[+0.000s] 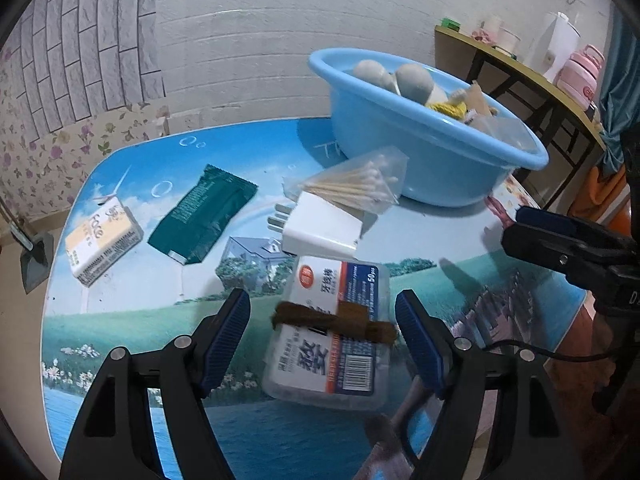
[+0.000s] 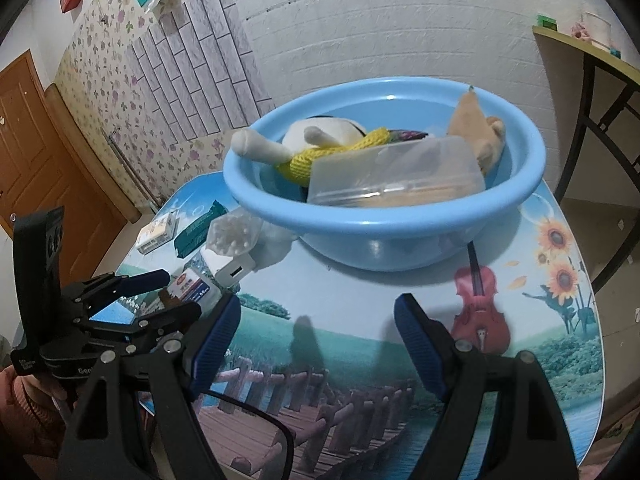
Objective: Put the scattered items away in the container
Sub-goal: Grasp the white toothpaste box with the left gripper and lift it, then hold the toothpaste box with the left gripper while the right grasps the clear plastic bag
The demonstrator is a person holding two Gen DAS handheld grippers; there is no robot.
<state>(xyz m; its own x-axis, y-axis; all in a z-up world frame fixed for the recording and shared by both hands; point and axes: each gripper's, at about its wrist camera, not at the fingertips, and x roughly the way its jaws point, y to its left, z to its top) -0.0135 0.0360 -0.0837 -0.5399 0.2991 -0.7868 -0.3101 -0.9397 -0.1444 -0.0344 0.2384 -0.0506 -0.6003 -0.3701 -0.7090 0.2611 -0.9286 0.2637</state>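
- Progress: the blue basin (image 2: 384,216) stands at the far side of the table (image 2: 360,320) and already holds several things: a soft toy with a yellow knitted band (image 2: 320,148), a clear lidded box (image 2: 396,176) and a tan cloth piece (image 2: 472,128).
- Remaining on the table: a clear toothpick box (image 1: 332,328), a white plug adapter (image 1: 324,226), a bag of cotton swabs (image 1: 356,182), a dark green packet (image 1: 200,216) and a small tissue pack (image 1: 102,240). By this count the task appears roughly half complete.
- Next item, as judged: the toothpick box, lying flat on the table between the blue pads of the left tongs (image 1: 322,336), near the front edge. A brown strip (image 1: 332,318) lies across its lid.
- Orientation of the toothpick box: its long axis runs away from the camera toward the basin, tilted slightly; the strip crosses it at about a right angle. The pads stand at either long side.
- Left tongs: open, pads apart from the box on both sides, nothing gripped.
- Right tongs (image 2: 318,336): open and empty, hanging over bare table in front of the basin.
- Adapter: prongs point left in the left wrist view; the swab bag rests partly on it, its sticks lying crosswise beside the basin wall.
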